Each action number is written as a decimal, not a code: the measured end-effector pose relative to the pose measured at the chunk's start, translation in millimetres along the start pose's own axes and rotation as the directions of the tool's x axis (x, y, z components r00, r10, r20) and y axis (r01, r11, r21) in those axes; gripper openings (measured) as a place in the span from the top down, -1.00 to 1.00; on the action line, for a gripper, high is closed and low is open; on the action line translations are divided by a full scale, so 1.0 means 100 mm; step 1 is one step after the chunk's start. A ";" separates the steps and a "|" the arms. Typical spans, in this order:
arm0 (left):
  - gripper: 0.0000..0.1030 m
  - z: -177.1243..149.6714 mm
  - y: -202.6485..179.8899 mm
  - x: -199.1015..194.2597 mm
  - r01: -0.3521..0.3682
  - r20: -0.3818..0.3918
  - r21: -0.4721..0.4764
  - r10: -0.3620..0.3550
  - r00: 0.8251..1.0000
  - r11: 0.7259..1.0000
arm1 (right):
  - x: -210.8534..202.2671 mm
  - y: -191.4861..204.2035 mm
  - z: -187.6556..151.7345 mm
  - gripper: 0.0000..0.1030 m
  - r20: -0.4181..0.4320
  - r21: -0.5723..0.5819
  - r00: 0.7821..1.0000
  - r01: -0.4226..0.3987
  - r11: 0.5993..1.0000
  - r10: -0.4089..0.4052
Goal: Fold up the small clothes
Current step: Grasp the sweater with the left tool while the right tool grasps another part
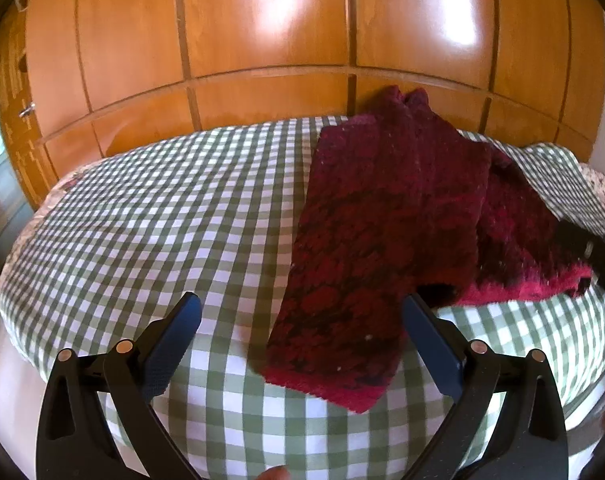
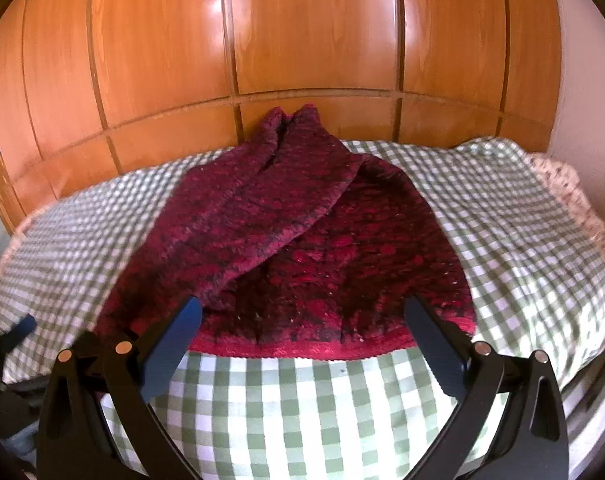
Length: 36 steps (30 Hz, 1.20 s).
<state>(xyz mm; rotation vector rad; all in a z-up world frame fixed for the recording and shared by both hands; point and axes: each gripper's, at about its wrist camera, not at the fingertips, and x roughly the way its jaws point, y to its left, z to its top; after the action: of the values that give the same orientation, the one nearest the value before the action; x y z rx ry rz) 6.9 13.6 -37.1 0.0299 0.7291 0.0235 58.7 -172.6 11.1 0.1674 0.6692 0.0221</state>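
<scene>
A fuzzy dark red garment [image 1: 386, 224] lies on the green-and-white checked bed cover [image 1: 162, 220]. Its left part is folded over its body as a long strip running toward me. My left gripper [image 1: 302, 308] is open and empty, just short of the strip's near end. My right gripper [image 2: 302, 312] is open and empty, its jaws spread wide at the garment's [image 2: 302, 248] bright red near hem. In the left wrist view the right gripper [image 1: 598, 256] shows at the garment's right edge. In the right wrist view the left gripper [image 2: 18, 332] shows at the left edge.
A glossy wooden wardrobe [image 1: 270, 32] stands right behind the bed. The checked cover [image 2: 522, 220] spreads to either side of the garment. A floral sheet edge [image 2: 574, 196] shows at the far right, beside a white wall.
</scene>
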 end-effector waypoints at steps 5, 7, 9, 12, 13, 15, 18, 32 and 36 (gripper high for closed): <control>-0.92 -0.10 0.03 0.09 0.054 -0.039 0.019 -0.054 0.998 0.998 | 0.22 -0.14 0.11 -0.82 -0.065 0.101 0.989 -0.125 0.987 0.132; -0.78 -0.11 0.00 0.15 0.074 -0.056 0.030 -0.072 0.996 0.997 | 0.40 -0.16 0.16 -0.61 -0.109 0.155 0.973 -0.187 0.970 0.205; -0.58 -0.14 -0.05 0.21 0.083 -0.074 0.047 -0.079 0.994 0.995 | 0.57 -0.13 0.22 -0.46 -0.139 0.177 0.961 -0.212 0.961 0.237; -0.01 -0.17 -0.09 0.30 0.124 -0.114 0.058 -0.117 0.987 0.991 | 0.85 -0.02 0.30 -0.28 -0.195 0.174 0.942 -0.242 0.955 0.274; 0.29 -0.17 -0.10 0.30 0.151 -0.122 0.060 -0.143 0.982 0.987 | 0.94 0.02 0.31 -0.20 -0.220 0.173 0.932 -0.252 0.952 0.287; 0.52 -0.16 -0.11 0.30 0.182 -0.121 0.068 -0.173 0.978 0.981 | 1.16 0.13 0.30 -0.04 -0.286 0.187 0.901 -0.282 0.941 0.327; 0.83 -0.12 -0.08 0.27 0.207 -0.110 0.063 -0.200 0.974 0.976 | 1.36 0.30 0.27 0.33 -0.333 0.193 0.867 -0.322 0.927 0.371; 0.92 0.80 1.28 0.39 0.163 0.034 -0.294 -0.160 0.986 0.942 | 0.68 -0.79 1.06 0.81 -0.025 0.196 0.961 -0.264 0.944 0.274; 1.00 1.08 1.70 0.63 0.079 0.014 -0.367 -0.080 0.997 0.927 | 0.74 -1.51 1.28 0.81 0.017 0.264 0.996 -0.085 0.961 0.083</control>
<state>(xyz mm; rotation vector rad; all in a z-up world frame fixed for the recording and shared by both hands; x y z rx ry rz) 123.4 183.3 7.6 -0.3590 0.7166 0.0824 190.7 -334.8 40.1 0.4536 0.6577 0.0137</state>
